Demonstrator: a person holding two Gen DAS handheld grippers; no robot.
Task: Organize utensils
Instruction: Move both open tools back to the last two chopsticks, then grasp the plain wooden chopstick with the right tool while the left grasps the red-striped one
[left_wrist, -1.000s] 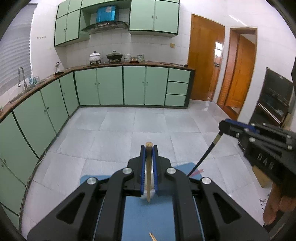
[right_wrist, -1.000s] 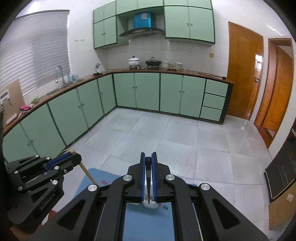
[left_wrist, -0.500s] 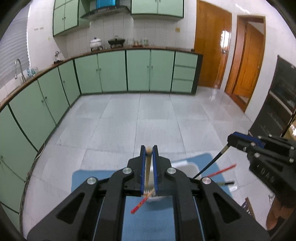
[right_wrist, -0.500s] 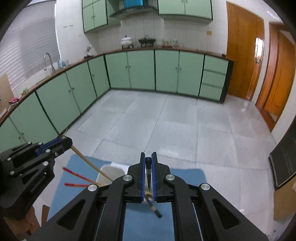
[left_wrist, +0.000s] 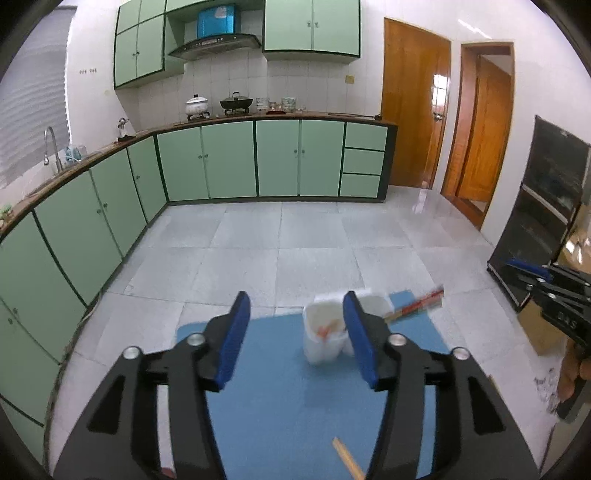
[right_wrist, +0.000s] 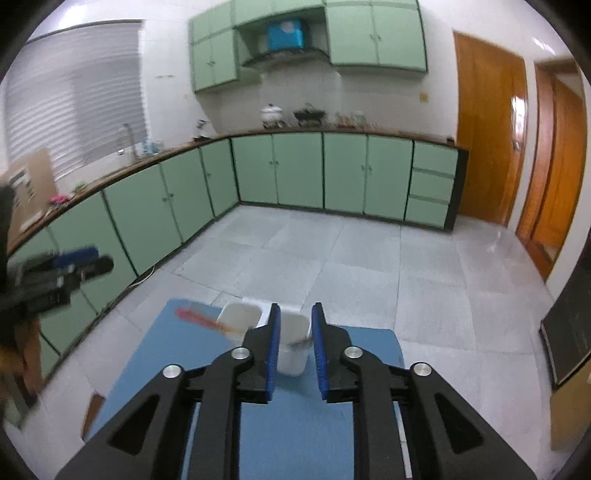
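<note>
Blue-padded left claw (left_wrist: 295, 339) opening, empty | right claw (right_wrist: 293, 339) opening, empty | white cups (right_wrist: 291, 354) beyond

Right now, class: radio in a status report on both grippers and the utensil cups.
Left gripper and right gripper opening, nothing gripped. Two white cups hold utensils. Wooden chopstick loose on blue mat.

Green cabinets (left_wrist: 229, 158) (perhaps pots (left_wrist: 197, 105) above)

Only faint "DAS"-like letters on right hand-held gripper (left_wrist: 546, 284) body.
</note>
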